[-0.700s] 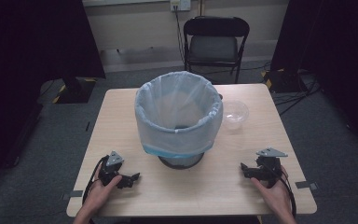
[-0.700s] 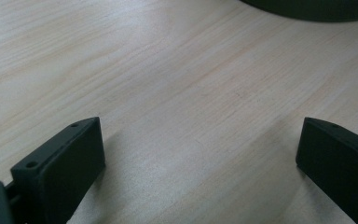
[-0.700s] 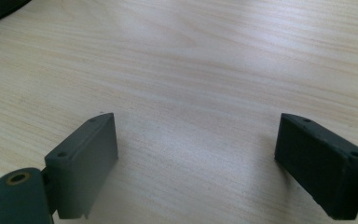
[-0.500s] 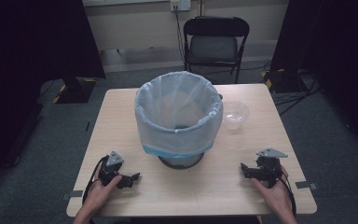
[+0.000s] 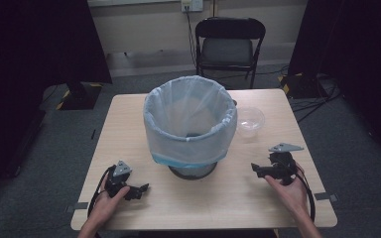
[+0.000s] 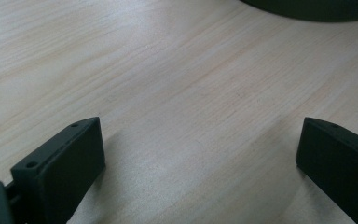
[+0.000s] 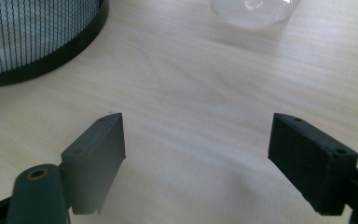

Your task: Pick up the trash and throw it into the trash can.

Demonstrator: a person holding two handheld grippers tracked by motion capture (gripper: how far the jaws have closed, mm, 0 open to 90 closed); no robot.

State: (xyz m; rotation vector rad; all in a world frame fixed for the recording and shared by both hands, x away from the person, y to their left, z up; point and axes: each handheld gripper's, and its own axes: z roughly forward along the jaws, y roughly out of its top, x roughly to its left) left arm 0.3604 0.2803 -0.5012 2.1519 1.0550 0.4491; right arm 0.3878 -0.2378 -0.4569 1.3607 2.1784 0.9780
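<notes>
A black mesh bin (image 5: 191, 124) lined with a pale blue bag stands in the middle of the wooden table (image 5: 129, 111). A clear plastic bowl (image 5: 250, 120) sits just right of it; its base (image 7: 254, 10) shows at the top of the right gripper view. My left gripper (image 5: 140, 191) rests near the front left of the table, open, with bare wood between its jaws (image 6: 196, 154). My right gripper (image 5: 256, 170) rests at the front right, open, nothing between its fingers (image 7: 196, 154). The bin's dark base rim (image 7: 51, 51) lies ahead and left of it.
A black folding chair (image 5: 228, 44) stands behind the table's far edge. Dark curtains hang at both sides, and cables lie on the grey floor at the right (image 5: 317, 94). Bare tabletop stretches between the two grippers in front of the bin.
</notes>
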